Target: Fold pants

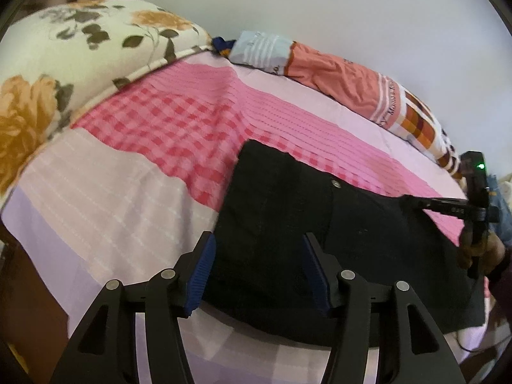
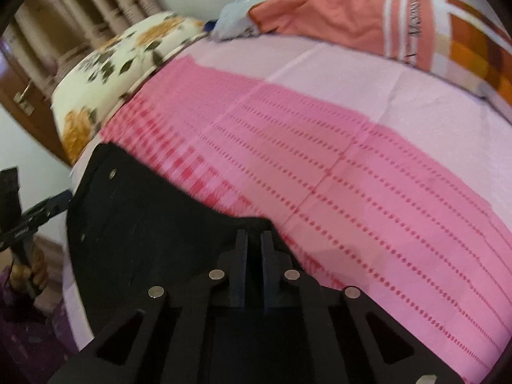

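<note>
The black pants [image 1: 320,240] lay spread on the pink checked bedsheet [image 1: 179,121], at the bed's near edge, and everything else is placed from them. Nearest, the left claw [image 1: 256,268] hung over the pants' left border with its blue-padded fingers [image 1: 204,265] standing apart; one finger was beyond the cloth's edge, the other above the dark fabric, and neither pad pressed on it. At the pants' opposite corner, the right claw [image 2: 254,240] had its fingers drawn together on the edge of the cloth, which bunched up between them. A small metal button [image 1: 335,183] showed on the pants toward their far edge. The person's hand [image 1: 483,252] gripped the right claw's handle just past the pants' right side. Farther back, beyond the pants to the left, sat a floral pillow [image 1: 80,48]; behind them, along the pale wall [image 1: 320,6], lay a crumpled orange and patchwork blanket [image 1: 352,76].
</note>
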A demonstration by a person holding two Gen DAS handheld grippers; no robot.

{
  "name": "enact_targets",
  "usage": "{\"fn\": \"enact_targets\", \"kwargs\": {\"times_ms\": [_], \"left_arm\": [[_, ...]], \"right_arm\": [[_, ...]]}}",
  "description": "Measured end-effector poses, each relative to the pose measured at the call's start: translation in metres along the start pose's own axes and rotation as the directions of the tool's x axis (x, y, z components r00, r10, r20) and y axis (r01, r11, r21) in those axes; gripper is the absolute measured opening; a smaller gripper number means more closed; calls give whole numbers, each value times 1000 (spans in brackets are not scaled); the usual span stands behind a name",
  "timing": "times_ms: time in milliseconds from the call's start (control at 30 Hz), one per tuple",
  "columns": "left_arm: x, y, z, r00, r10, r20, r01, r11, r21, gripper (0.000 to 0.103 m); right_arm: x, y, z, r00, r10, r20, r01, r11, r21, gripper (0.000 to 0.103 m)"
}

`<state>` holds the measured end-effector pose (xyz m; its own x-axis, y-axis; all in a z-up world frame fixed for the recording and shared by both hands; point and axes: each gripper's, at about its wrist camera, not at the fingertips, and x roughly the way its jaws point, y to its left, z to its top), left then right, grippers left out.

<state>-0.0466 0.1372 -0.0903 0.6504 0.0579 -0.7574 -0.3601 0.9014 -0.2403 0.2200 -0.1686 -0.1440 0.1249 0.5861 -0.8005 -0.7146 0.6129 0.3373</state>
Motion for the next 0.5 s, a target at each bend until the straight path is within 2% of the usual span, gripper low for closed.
{"fn": "enact_targets", "kwargs": {"times_ms": [100, 267, 367, 500], "left_arm": [[2, 11, 5, 1000, 10, 9, -9, 999, -35, 56], [-6, 40, 15, 999, 29, 24, -25, 991, -134, 56], [-17, 53, 17, 997, 75, 22, -71, 988, -139, 56], [-21, 59, 9, 996, 82, -30, -85, 989, -124, 56]], "right_arm": [[8, -12, -3, 1000, 13, 29, -15, 997, 74, 4], [9, -21, -8, 996, 57, 73, -66, 991, 116, 4], [11, -27, -9, 991, 91, 95, -105, 984, 147, 4], [12, -29, -10, 989, 100, 111, -117, 980, 161, 4]]}}
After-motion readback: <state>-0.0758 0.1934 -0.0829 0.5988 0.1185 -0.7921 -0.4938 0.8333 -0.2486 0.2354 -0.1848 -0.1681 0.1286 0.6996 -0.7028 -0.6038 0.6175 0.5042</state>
